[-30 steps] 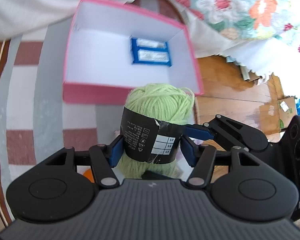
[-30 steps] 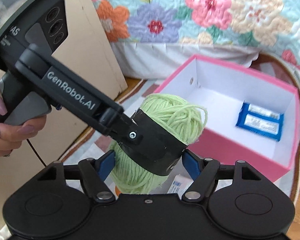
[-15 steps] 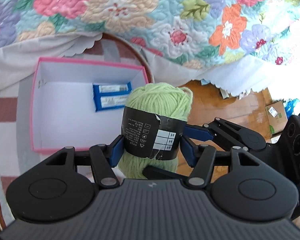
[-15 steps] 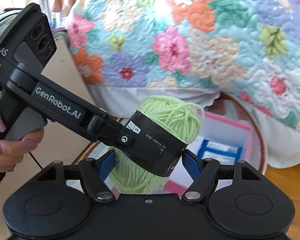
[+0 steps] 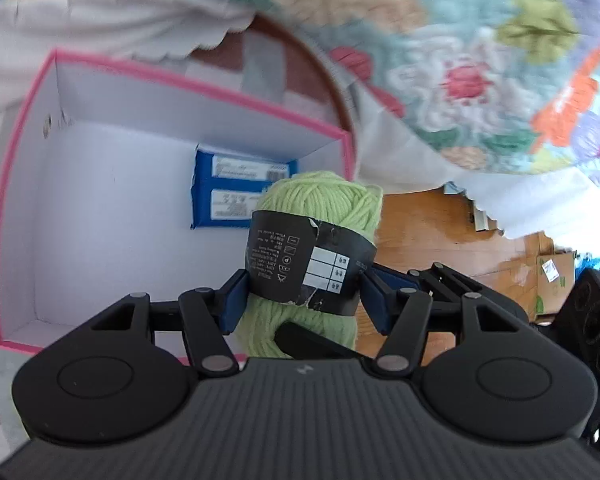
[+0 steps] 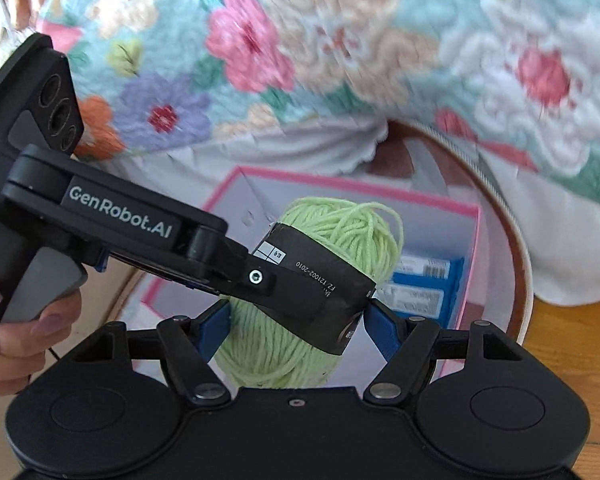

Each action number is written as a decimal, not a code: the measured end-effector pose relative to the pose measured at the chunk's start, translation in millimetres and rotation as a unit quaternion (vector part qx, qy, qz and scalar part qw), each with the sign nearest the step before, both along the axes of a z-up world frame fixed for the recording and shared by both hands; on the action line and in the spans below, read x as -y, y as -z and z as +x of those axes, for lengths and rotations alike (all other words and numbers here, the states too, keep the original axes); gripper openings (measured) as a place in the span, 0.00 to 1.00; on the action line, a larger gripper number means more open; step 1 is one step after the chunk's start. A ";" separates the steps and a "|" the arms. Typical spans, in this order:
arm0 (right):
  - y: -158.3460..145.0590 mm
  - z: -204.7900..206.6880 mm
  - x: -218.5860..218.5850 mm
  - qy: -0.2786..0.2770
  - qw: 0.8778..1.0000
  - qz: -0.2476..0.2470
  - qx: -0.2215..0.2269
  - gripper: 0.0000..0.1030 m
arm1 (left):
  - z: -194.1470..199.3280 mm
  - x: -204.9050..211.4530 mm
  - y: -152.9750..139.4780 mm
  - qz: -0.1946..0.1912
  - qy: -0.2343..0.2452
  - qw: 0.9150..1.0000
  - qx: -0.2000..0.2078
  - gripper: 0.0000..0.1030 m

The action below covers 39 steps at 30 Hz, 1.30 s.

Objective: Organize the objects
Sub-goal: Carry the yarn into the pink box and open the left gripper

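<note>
Over one pink box (image 5: 204, 92) holding two blue packets (image 5: 236, 196), I am gripping one yarn skein (image 5: 324, 208) between both tools, left tool (image 5: 302, 300) and right tool (image 6: 298, 320) each clamped on it.

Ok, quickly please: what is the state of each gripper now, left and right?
Left gripper: closed on the light green yarn skein with black paper band.
Right gripper: closed on the same skein, gripping it from another side.

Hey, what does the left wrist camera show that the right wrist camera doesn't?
Only the left wrist view shows the bare wooden floor with a small cardboard box.

Only the right wrist view shows a hand gripping the left tool's handle.

Both show the light green yarn ball with a black paper band, pinched by both the left claw and the right claw, the pink-edged white box, the blue packet inside it and the floral quilt.
</note>
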State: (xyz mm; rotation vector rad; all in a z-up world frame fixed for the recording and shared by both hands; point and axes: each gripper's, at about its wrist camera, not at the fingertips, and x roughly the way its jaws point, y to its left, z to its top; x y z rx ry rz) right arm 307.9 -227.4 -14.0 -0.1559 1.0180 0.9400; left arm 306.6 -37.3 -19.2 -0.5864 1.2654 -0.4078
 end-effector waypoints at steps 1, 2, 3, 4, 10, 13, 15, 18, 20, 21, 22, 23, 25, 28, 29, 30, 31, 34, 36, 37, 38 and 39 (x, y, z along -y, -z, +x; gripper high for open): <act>5.5 -0.7 -3.1 -0.002 1.000 -0.009 0.002 0.75 | 1.9 -0.6 7.7 -0.003 0.000 1.000 -0.006 0.57; 9.9 -0.8 -5.4 -0.003 1.000 -0.015 0.003 0.75 | 3.3 -1.1 14.4 -0.005 -0.001 1.000 -0.011 0.57; 14.7 -0.5 -7.7 -0.005 1.000 -0.022 0.004 0.74 | 5.2 -1.4 20.0 -0.007 0.000 1.000 -0.015 0.57; 19.0 -0.1 -10.0 -0.007 1.000 -0.029 0.004 0.74 | 6.7 -1.6 25.0 -0.008 0.002 1.000 -0.018 0.57; 38.3 6.4 -22.8 -0.009 0.998 -0.061 0.009 0.74 | 18.3 -0.4 48.5 -0.004 0.013 1.000 -0.022 0.57; 45.5 5.8 -29.3 -0.011 0.997 -0.076 0.015 0.74 | 23.8 -3.3 58.1 -0.004 0.022 0.999 -0.025 0.57; 50.4 4.4 -34.6 -0.020 0.996 -0.089 0.022 0.74 | 27.7 -5.8 67.5 -0.008 0.028 0.999 -0.033 0.57; 59.7 3.4 -41.4 -0.029 0.993 -0.112 0.025 0.74 | 31.4 -5.8 81.3 -0.008 0.031 0.998 -0.049 0.57; 64.7 4.9 -43.1 -0.031 0.992 -0.123 0.019 0.74 | 32.8 -3.9 89.0 -0.004 0.035 0.998 -0.056 0.56; 66.2 6.1 -44.5 -0.034 0.991 -0.130 0.017 0.74 | 33.2 -3.1 92.5 -0.004 0.036 0.998 -0.060 0.55; 66.4 7.0 -44.8 -0.035 0.990 -0.136 0.021 0.71 | 33.5 -2.7 96.7 -0.006 0.036 0.997 -0.066 0.55; 65.4 8.0 -44.7 -0.035 0.989 -0.142 0.029 0.71 | 33.0 -2.9 99.7 -0.009 0.036 0.997 -0.068 0.55; 62.3 9.5 -43.3 -0.034 0.988 -0.146 0.042 0.73 | 33.1 -3.7 104.5 -0.017 0.035 0.997 -0.073 0.55; 61.2 10.4 -38.0 -0.039 0.989 -0.139 0.039 0.74 | 33.0 -3.2 106.6 -0.014 0.036 0.997 -0.062 0.54; 61.7 9.6 -36.1 -0.042 0.989 -0.137 0.040 0.73 | 32.9 -2.8 107.5 -0.013 0.037 0.997 -0.060 0.52; 62.1 8.2 -33.7 -0.042 0.989 -0.136 0.044 0.71 | 33.0 -2.7 108.3 -0.016 0.037 0.997 -0.059 0.52; 62.2 7.0 -31.0 -0.040 0.989 -0.136 0.052 0.66 | 33.7 -2.7 109.9 -0.024 0.037 0.997 -0.062 0.48; 62.9 6.3 -24.1 -0.033 0.988 -0.138 0.067 0.55 | 33.7 0.7 116.3 -0.051 0.030 0.995 -0.078 0.44; 64.7 7.4 -24.7 -0.033 0.987 -0.140 0.071 0.53 | 31.7 7.5 116.5 -0.049 0.030 0.996 -0.075 0.44; 65.8 6.7 -24.1 -0.033 0.986 -0.145 0.078 0.51 | 31.2 10.6 115.7 -0.048 0.030 0.996 -0.072 0.44; 66.6 5.5 -23.7 -0.032 0.984 -0.150 0.087 0.51 | 30.6 13.2 114.9 -0.049 0.029 0.996 -0.069 0.44; 66.7 4.2 -23.3 -0.032 0.983 -0.153 0.093 0.51 | 30.1 15.4 114.7 -0.050 0.029 0.996 -0.070 0.44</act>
